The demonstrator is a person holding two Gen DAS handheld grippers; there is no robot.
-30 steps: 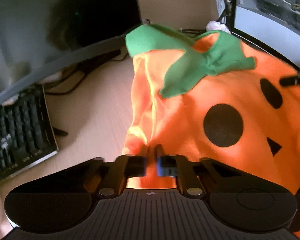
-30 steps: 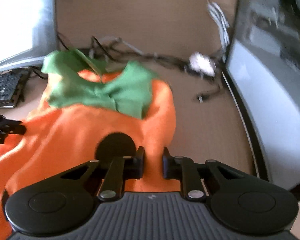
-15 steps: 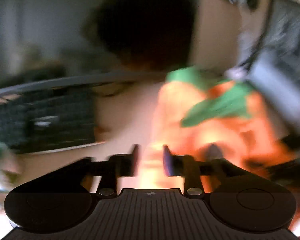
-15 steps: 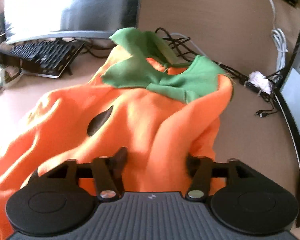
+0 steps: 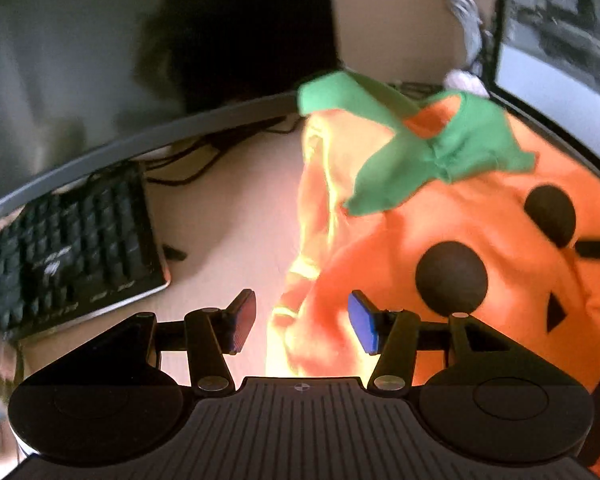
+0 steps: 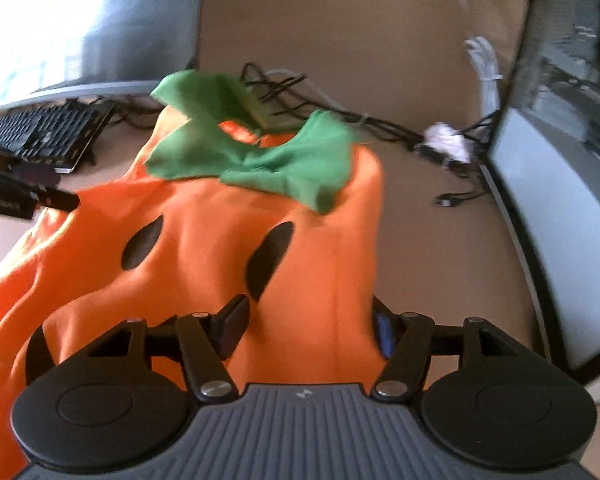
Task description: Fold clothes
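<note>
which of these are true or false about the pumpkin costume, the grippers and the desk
1. The costume is orange with a green collar. True.
2. The left gripper is clamped shut on the cloth. False: its fingers stand apart, with a fold of cloth between them.
3. A black keyboard lies left of the costume in the left wrist view. True.
4. The costume is folded into a neat square. False: it lies rumpled and spread out.
5. The right gripper has cloth between its fingers. True.
6. The desk is glass. False: it looks like pale wood.
</note>
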